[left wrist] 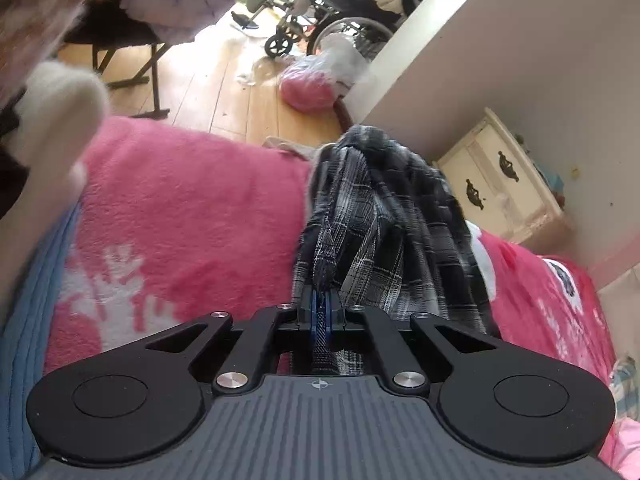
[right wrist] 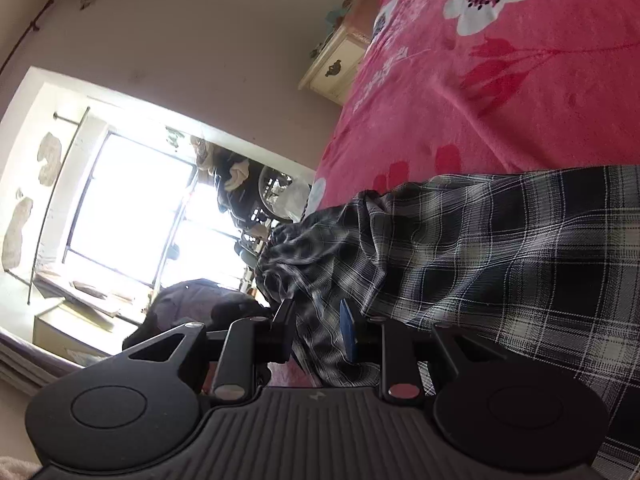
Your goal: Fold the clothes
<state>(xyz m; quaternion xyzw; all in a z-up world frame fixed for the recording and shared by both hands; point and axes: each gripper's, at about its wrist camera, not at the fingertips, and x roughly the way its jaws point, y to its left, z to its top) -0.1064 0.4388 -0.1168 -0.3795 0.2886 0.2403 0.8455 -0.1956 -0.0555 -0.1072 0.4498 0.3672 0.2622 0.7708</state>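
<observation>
Left tool [left wrist: 320,312]: jaws drawn together, clamped on a narrow bunched edge of the black-and-white plaid woven-cotton garment [left wrist: 384,220]. Cloth rises fwd from the pinch and drapes away in long vertical folds.

Right tool [right wrist: 316,332]: jaws part-closed w/ a thick wad of the same garment [right wrist: 480,264] between them; the blue pad on one jaw presses the cloth, so it reads as gripping, though the far jaw's contact is partly hidden.

Handling (judged): light, soft, limp fabric; no stiffness, will sag and twist between the two pinch pts. Not fragile. Thin weave may slip from a shallow bite. Best hold: seam, hem or waistband edge, where layers are thicker; the gathered section near the right tool looks like an elastic or drawstring band, not certain.

Position, ref. the pink floral fleece blanket on the bed [right wrist: 500,92]: garment is above/over the blanket, held up at both tools, its lower part trailing toward the blanket. Not flat, not folded at present.
</observation>
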